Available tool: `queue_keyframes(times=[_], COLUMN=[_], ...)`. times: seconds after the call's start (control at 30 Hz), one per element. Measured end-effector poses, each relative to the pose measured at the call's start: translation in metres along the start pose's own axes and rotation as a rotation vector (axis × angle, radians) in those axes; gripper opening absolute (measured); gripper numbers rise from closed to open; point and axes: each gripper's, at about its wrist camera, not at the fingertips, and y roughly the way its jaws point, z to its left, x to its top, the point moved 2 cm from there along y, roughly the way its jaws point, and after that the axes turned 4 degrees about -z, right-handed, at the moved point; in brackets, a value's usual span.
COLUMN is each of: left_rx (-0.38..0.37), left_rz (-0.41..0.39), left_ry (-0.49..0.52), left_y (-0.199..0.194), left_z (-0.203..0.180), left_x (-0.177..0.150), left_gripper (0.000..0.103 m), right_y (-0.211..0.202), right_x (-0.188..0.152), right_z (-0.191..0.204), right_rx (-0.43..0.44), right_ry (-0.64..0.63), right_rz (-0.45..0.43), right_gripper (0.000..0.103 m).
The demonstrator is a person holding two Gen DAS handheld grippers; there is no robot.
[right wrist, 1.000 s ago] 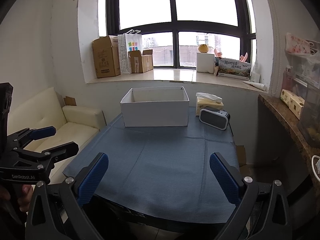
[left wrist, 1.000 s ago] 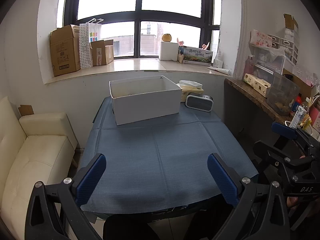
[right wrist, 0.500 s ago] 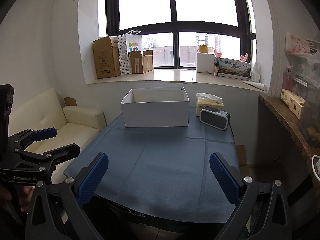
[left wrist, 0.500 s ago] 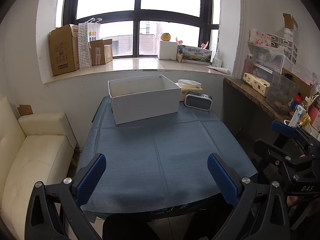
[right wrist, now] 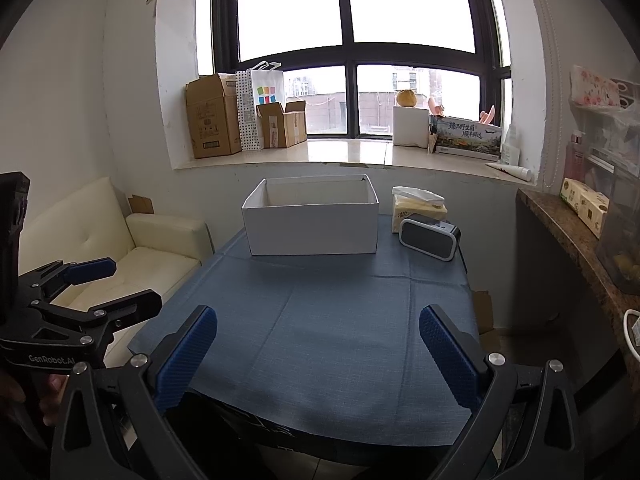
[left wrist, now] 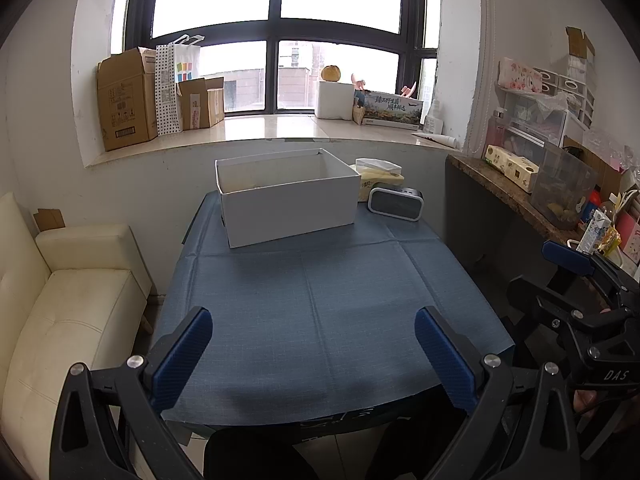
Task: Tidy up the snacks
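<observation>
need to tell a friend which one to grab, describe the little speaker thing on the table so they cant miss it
On the blue-clothed table, look at the far end, right of the open white cardboard box. The small dark rounded-rectangle speaker with a silver rim stands in front of the yellow tissue pack; it is the only dark, hard-edged item there.

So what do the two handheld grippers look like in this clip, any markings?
Both are black plastic clamp-style frames with silver bolts and two fingers faced with blue textured pads. The left gripper bears white "GenRobot.AI" lettering, readable in the right wrist view. The right gripper shows "DAS" in white on its frame. No cables or sleeves are visible.
</observation>
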Motion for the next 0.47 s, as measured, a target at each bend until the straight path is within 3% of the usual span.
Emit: queue_keyframes(times=[0.47], left_rx=[-0.007], left_rz=[-0.014], left_ry=[-0.002], left_y=[-0.0033], left_z=[-0.0024], left_x=[-0.001], left_gripper=[0.103], right_y=[-0.0016], right_x=[0.0001], right_z=[-0.0002], right_rx=[0.006], right_ry=[0.006], right_rz=[0.002], right_gripper=[0.103])
